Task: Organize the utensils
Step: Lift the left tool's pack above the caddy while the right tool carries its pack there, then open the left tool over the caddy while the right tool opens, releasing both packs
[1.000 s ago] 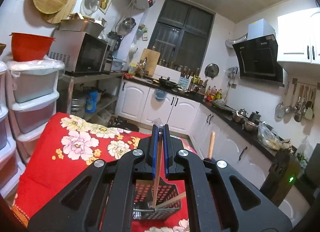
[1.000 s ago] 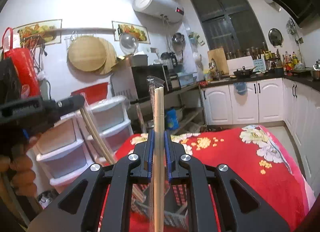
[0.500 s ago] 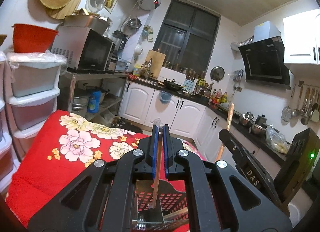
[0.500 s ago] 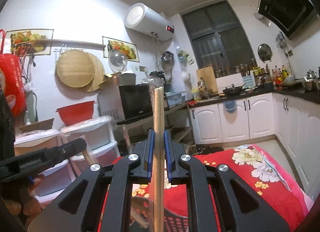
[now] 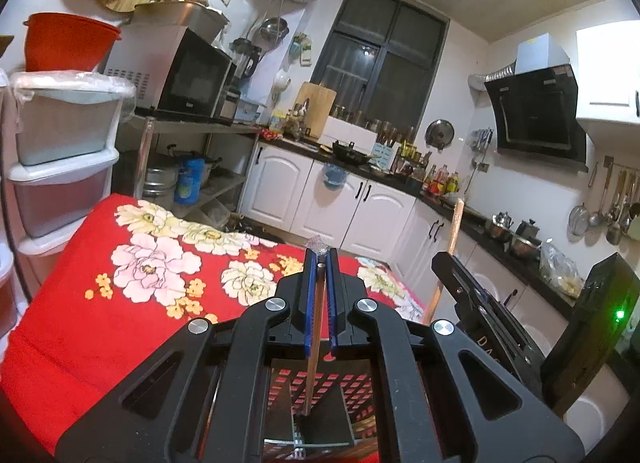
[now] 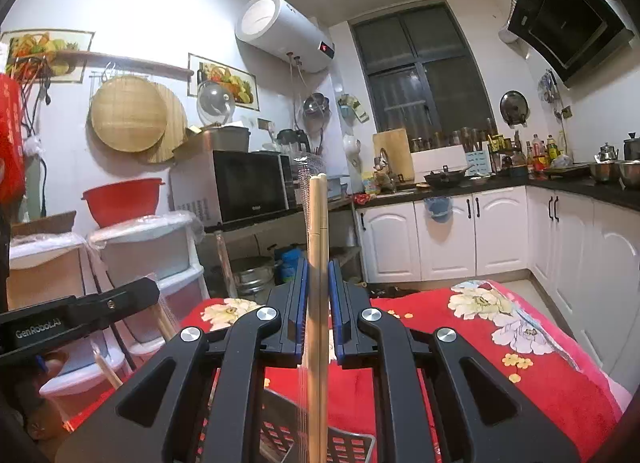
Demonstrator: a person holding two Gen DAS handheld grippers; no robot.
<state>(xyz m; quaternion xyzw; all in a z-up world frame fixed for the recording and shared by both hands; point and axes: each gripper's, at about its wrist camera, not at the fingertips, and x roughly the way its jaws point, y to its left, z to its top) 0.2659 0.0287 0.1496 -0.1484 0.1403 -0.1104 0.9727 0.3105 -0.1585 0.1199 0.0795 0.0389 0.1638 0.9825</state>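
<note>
Lowered since before: left gripper (image 5: 319, 303), jaws clenched on chopstick (image 5: 314, 347) over black basket (image 5: 360, 387); right gripper (image 6: 319, 307) clamps wrapped chopsticks (image 6: 319, 247) upright.

Readable text on your two claws and little else

In your right wrist view, the left claw (image 6: 80, 313) at the left edge carries white lettering "GenRobot.AI" on its black side. In your left wrist view, the right claw (image 5: 480, 315) shows the letters "DA" on its black body, and the rest of that word is cut off. The water heater (image 6: 280, 33) on the wall has a small red lit display, but you cannot make out its digits. The microwave (image 6: 248, 189) bears a small mark below its door, too tiny to read.
</note>
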